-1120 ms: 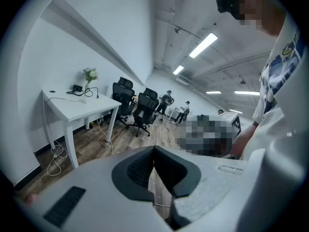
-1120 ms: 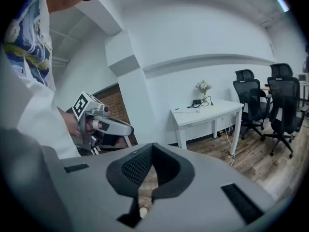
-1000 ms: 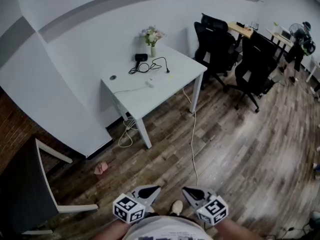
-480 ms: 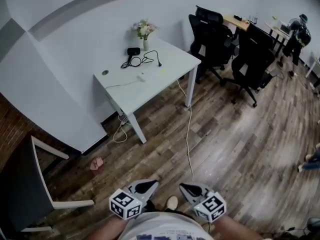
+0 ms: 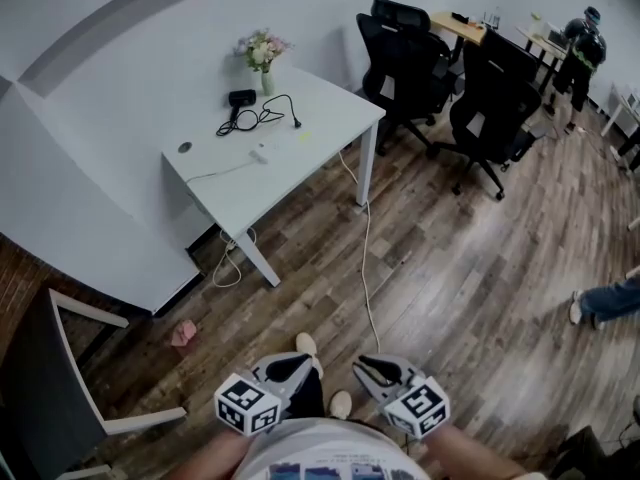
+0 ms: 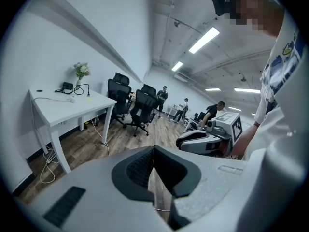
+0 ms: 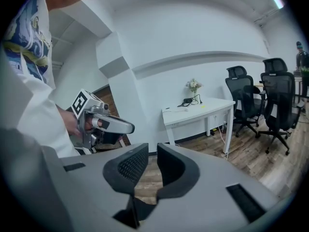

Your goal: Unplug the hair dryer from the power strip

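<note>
The table sits further left than before, the hair dryer at its back edge. Jaws of the right gripper have just been opening, nothing between; those of the left gripper meet, empty

bright even room, ceiling strip lights glaring, strong fisheye bending at edges, soft shadows

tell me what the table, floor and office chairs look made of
Table: smooth matte white top and legs, likely laminate or painted metal. Floor: brown wood-look planks with visible grain and seams, wood or laminate. Office chairs: black, probably fabric or mesh; too small to tell.
</note>
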